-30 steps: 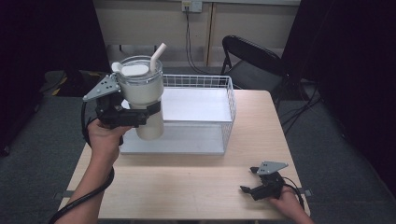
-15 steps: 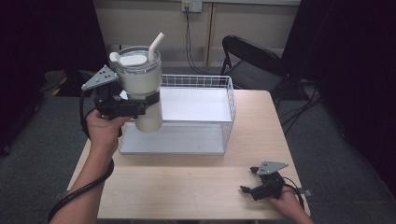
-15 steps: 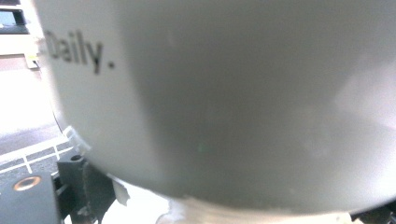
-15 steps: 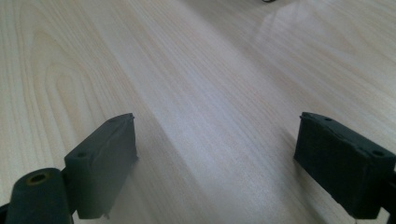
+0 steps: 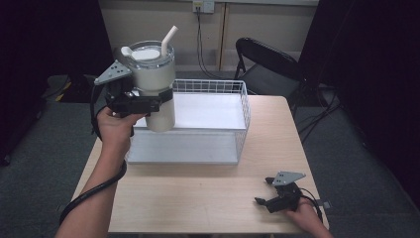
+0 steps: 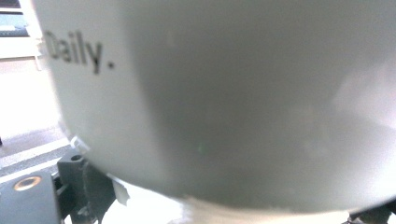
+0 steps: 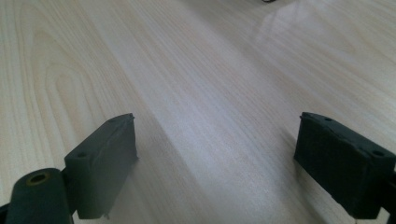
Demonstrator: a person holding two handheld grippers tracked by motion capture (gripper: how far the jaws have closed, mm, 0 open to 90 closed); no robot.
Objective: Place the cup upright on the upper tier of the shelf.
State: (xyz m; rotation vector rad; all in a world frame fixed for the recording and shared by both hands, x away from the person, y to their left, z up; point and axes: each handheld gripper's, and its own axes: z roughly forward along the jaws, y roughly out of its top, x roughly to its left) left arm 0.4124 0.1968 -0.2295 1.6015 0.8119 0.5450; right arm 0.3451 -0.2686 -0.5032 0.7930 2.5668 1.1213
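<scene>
Centrally, the wooden table [image 5: 198, 198] carries a white wire basket [image 5: 198, 124] along its far edge; a black chair [image 5: 270, 64] stands behind. Above the basket's left end, the left gripper [image 5: 148, 101] holds a cream tumbler [image 5: 153, 84] upright in the air, jaws clamped around its body, straw [image 5: 168, 39] up. Near the table's front right corner, the right gripper [image 5: 265, 196] rests, jaws apart.

One tumbler [image 5: 154, 84], one wire basket [image 5: 237, 124], one chair [image 5: 270, 62], two hand-held grippers.
</scene>
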